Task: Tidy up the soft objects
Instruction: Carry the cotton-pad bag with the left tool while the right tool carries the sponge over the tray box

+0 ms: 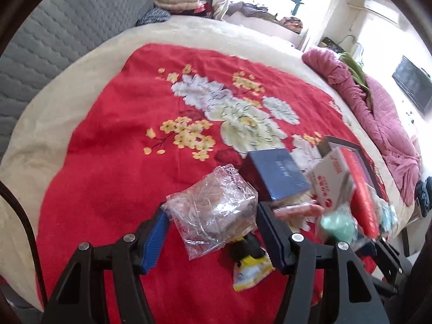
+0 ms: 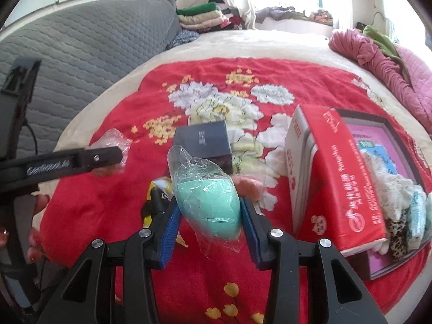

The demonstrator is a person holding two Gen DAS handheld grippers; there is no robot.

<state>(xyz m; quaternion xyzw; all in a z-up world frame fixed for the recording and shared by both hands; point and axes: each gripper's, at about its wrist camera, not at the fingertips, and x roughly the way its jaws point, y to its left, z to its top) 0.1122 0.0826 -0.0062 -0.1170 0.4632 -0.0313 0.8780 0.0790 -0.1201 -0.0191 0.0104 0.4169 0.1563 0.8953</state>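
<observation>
Left tongs [image 1: 213,216]: jaws part-way open, blue pads pressed on either side of a crumpled clear plastic bag [image 1: 216,208]. The bag is lifted clear of the red floral blanket [image 1: 108,148] that covers the bed; its contents cannot be made out through the creased film.

Right tongs [image 2: 209,213]: jaws narrower, closed on a mint-green soft piece in a clear wrapper [image 2: 208,202]. It sits tilted between the pads, the loose wrapper end sticking up above them, and is held above the blanket.

Lying on the blanket, below and between the two tongs: a yellow-and-black packet [image 1: 249,267] and a pink fuzzy item [image 2: 248,186], the latter just beside the right pad in the right wrist view and blurred in the left.

Behind these, a dark blue box [image 1: 278,175] stands on the blanket. To its right a red-and-white carton [image 2: 332,178] leans on the rim of an open dark tray [image 2: 383,124] with a pink lining. Inside the tray: a white fluffy item [image 2: 388,189], a leopard-print piece [image 2: 399,232] and a pale blue packet [image 2: 417,216], touching one another.

A hand with red nails [image 2: 35,229] shows at the left edge of the right wrist view, on the left tool's handle.

Far side of the bed: a rumpled pink quilt [image 1: 378,113]; a stack of folded clothes [image 2: 199,16] near the window.
</observation>
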